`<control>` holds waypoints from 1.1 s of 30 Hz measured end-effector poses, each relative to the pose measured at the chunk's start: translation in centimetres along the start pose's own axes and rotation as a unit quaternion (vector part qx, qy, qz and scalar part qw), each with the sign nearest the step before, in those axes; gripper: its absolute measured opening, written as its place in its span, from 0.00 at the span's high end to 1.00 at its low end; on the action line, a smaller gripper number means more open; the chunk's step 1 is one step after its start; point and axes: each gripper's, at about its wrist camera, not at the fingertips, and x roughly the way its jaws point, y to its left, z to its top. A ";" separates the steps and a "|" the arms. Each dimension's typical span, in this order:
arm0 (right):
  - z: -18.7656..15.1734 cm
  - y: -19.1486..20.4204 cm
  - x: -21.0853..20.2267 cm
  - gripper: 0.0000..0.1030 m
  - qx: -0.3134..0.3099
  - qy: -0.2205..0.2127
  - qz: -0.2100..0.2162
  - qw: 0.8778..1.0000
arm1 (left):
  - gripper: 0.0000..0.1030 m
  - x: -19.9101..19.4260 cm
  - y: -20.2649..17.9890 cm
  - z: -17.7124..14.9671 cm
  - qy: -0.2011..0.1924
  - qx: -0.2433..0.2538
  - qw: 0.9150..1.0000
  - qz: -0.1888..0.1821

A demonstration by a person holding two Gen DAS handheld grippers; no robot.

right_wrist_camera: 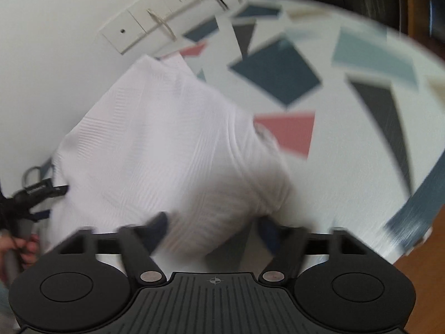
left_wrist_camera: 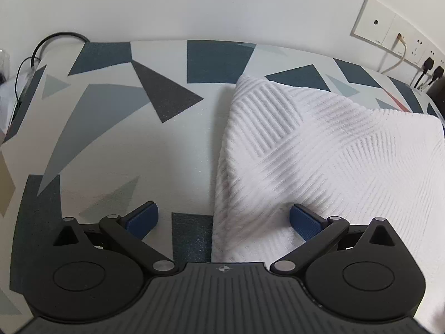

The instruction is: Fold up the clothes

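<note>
- The white ribbed garment (left_wrist_camera: pixel 319 150) lies on the patterned table (left_wrist_camera: pixel 139 144), doubled over in layers, its layered edge running along the left side near the table's middle; in the right wrist view the garment (right_wrist_camera: pixel 167 144) is blurred, a bunched corner showing on its right side.
- It looks a soft, light knit, likely to sag and slide when lifted; I judge the stacked edge or a corner the best hold, pinching all layers together so none slips out.
- The left gripper (left_wrist_camera: pixel 224 217) hangs over that edge, jaws spread wide, one blue pad (left_wrist_camera: pixel 303 220) over the cloth, the other over bare table; nothing pinched.
- The right gripper (right_wrist_camera: pixel 214 225) has its jaws apart over the garment's near end; blur hides whether the fingers touch it.
- Wall sockets (left_wrist_camera: pixel 389 30) and cables stand behind the table; a hand (right_wrist_camera: pixel 25 247) shows at the left.
</note>
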 end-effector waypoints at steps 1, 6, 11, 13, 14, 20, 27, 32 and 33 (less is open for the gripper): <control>0.2 0.3 -0.3 0.04 -0.009 -0.014 -0.009 1.000 | 0.00 -0.1 0.1 -0.1 0.005 -0.001 1.000 0.002; 1.7 1.2 -0.3 0.01 -0.037 -0.047 -0.046 0.997 | 0.00 -0.4 0.6 -0.4 0.029 -0.006 1.000 0.009; 3.7 2.5 1.4 0.01 -0.056 -0.020 -0.063 0.996 | 0.00 -1.2 0.8 -1.8 0.045 -0.004 0.999 0.016; 4.4 3.2 2.4 0.01 -0.075 -0.019 -0.077 0.994 | 0.00 -1.6 0.8 -2.5 0.050 -0.002 0.999 0.018; 4.6 3.6 2.8 0.01 -0.089 -0.021 -0.085 0.992 | 0.00 -1.9 0.8 -3.0 0.051 -0.001 0.999 0.019; 5.4 7.0 6.2 0.01 -0.197 -0.017 -0.106 0.975 | 0.00 -3.7 0.5 -6.5 0.038 0.002 0.999 0.012; 4.7 7.9 10.4 0.01 -0.247 0.020 -0.108 0.963 | 0.00 -5.0 0.1 -9.3 0.007 0.002 1.000 0.019; 4.4 6.5 10.4 0.01 -0.227 -0.003 -0.077 0.971 | 0.00 -5.7 -0.1 -11.3 -0.025 0.003 0.999 0.020; 4.3 6.4 10.3 0.01 -0.230 -0.008 -0.073 0.970 | 0.00 -5.8 -0.2 -11.5 -0.031 0.000 0.999 0.020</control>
